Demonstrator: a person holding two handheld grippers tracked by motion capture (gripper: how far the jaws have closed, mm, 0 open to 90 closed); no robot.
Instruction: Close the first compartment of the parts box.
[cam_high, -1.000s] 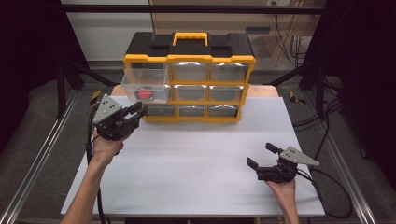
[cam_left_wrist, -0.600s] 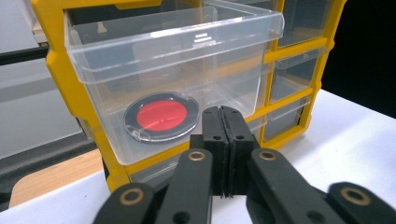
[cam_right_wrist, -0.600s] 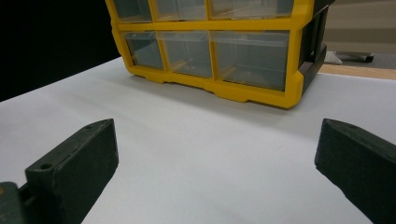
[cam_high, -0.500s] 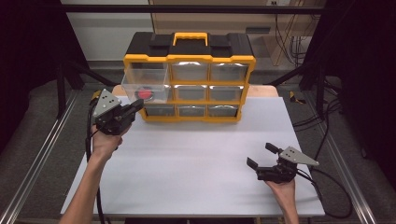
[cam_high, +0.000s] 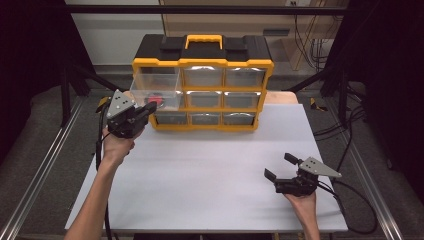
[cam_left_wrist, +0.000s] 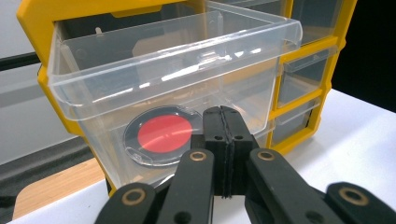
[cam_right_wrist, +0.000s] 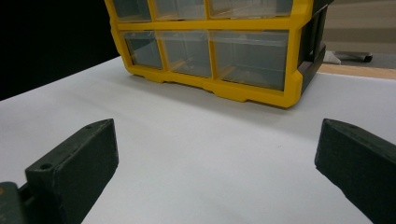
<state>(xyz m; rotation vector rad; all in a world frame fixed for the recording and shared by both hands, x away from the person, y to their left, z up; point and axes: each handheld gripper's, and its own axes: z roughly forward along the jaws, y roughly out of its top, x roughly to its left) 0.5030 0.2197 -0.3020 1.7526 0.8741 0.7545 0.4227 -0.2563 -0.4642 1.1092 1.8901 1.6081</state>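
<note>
Item: clear drawer (cam_left_wrist: 173, 84), pulled out from the top-left slot of the yellow organizer (cam_high: 202, 90) at the far side of the white table (cam_high: 200, 175).

Contents: one round clear case with a red disc (cam_left_wrist: 161, 135), lying flat on the drawer floor near its front wall.

Left gripper (cam_left_wrist: 223, 135): jaws clenched together, nothing between them. Their tips sit against or just before the lower front wall of the drawer; contact cannot be told. The red disc lies just left of the tips, behind the clear wall.

Right gripper (cam_high: 283, 167): jaws released and spread wide, holding nothing, resting low over the near right part of the table, well apart from the organizer.
</note>
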